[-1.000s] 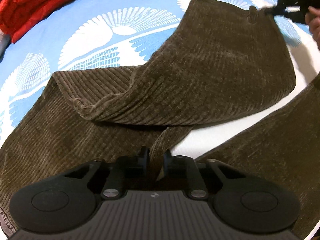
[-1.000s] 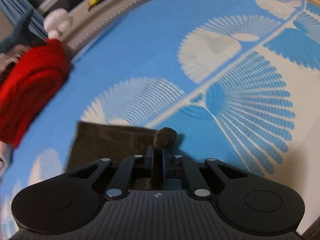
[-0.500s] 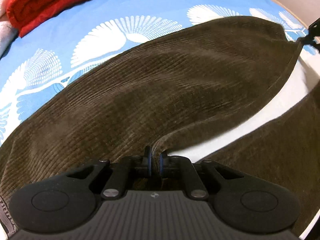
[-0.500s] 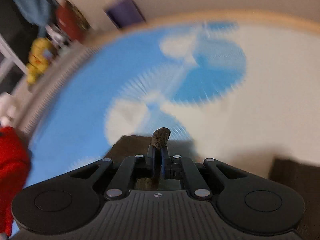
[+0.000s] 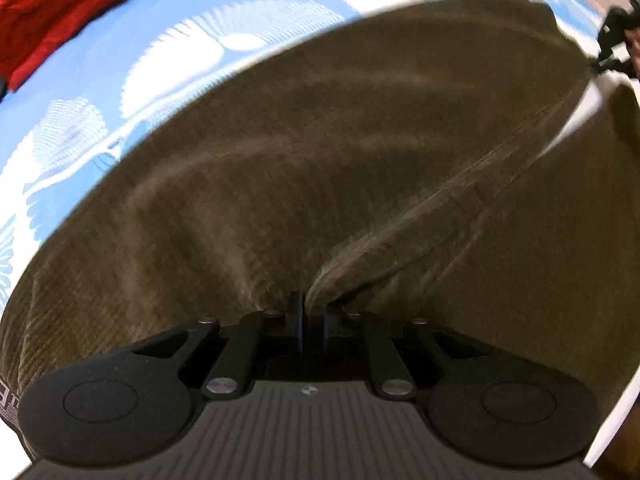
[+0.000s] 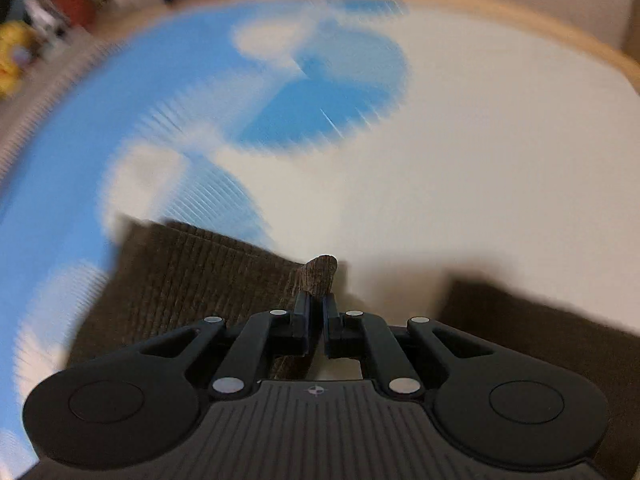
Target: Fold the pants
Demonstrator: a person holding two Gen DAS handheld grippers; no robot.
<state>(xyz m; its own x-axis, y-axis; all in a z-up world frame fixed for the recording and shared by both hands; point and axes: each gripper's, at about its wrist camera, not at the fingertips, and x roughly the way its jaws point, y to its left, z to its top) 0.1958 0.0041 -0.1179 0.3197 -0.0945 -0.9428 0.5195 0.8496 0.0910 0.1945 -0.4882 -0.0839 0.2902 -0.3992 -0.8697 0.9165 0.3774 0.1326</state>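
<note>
Your bed's blue-and-white fan-patterned cover (image 5: 168, 52), brown corduroy pants (image 5: 320, 168) spread across it, red folded blanket (image 5: 60, 4) at its far edge

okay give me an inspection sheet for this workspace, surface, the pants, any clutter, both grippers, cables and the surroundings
Surface: bedspread, blue with white fan pattern, lying under the pants.
Job's things: brown corduroy pants, one leg stretched between the two grippers; the second leg lies apart at the right.
Clutter: red folded fabric at the far left of the bed.
Grippers: left gripper shut on a pants edge; right gripper shut on a pants corner, which pokes up past its fingertips.
Cables: nothing seen.
Surroundings: wooden bed edge, pale wall beyond, blurred yellow toy and other items at far left; too blurred to name.
</note>
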